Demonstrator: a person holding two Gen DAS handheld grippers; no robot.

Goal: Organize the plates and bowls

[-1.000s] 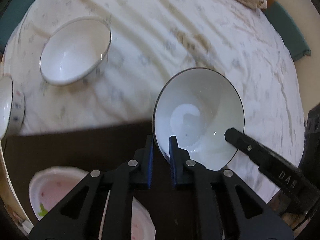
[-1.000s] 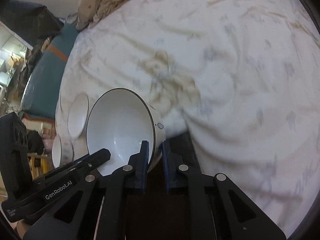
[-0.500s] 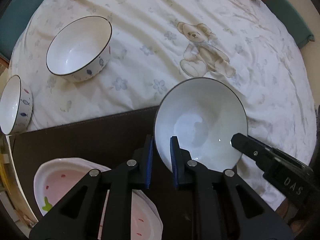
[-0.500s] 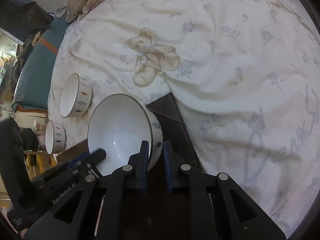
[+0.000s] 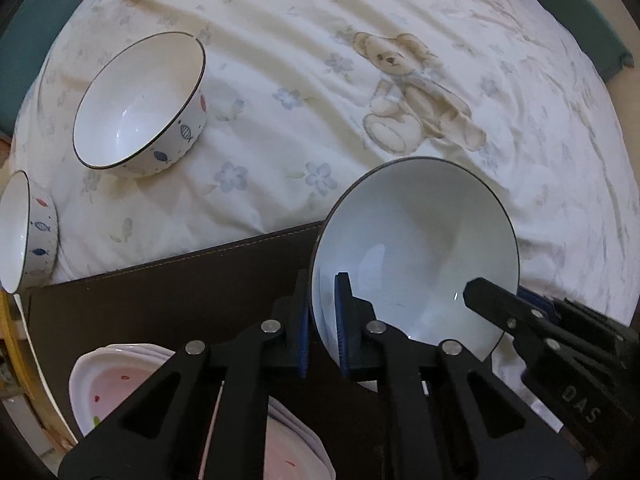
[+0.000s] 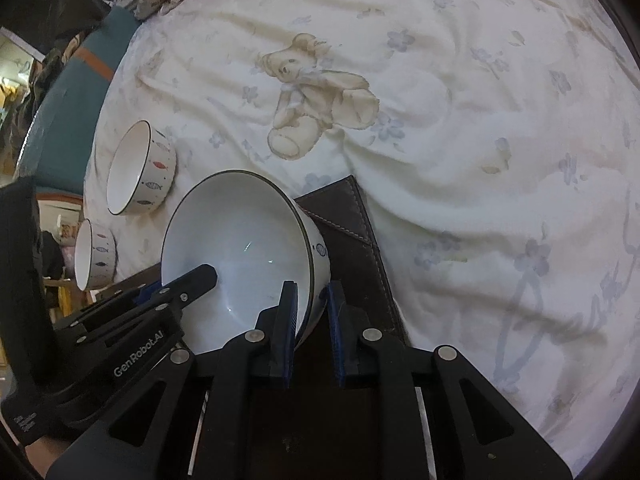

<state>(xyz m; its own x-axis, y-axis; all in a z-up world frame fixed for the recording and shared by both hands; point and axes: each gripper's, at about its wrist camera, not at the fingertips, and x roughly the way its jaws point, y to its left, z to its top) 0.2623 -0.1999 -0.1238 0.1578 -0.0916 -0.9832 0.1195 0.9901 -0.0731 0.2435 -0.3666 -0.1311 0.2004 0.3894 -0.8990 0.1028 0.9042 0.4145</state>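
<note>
A large white bowl [image 5: 416, 248] with a dark rim is held by both grippers over the corner of a brown mat [image 5: 160, 300]. My left gripper [image 5: 322, 312] is shut on its near rim. My right gripper [image 6: 310, 312] is shut on the opposite rim of the same bowl [image 6: 240, 256]. A fish-patterned bowl [image 5: 140, 104] sits on the bedsheet at the left, and a smaller fish-patterned bowl [image 5: 24, 232] lies at the far left edge. Both also show in the right wrist view: the fish-patterned bowl [image 6: 140, 168] and the smaller bowl [image 6: 94, 254]. Pink-patterned plates [image 5: 116, 392] lie stacked at the bottom left.
A white bedsheet [image 5: 360, 40] with a teddy bear print [image 5: 408, 92] covers the surface. The brown mat shows in the right wrist view [image 6: 348, 216] with its corner on the sheet. Teal fabric [image 6: 68, 112] borders the bed at the left.
Both grippers and the held bowl have drawn back and lowered slightly toward the mat. The two fish-patterned bowls have not moved on the sheet.
</note>
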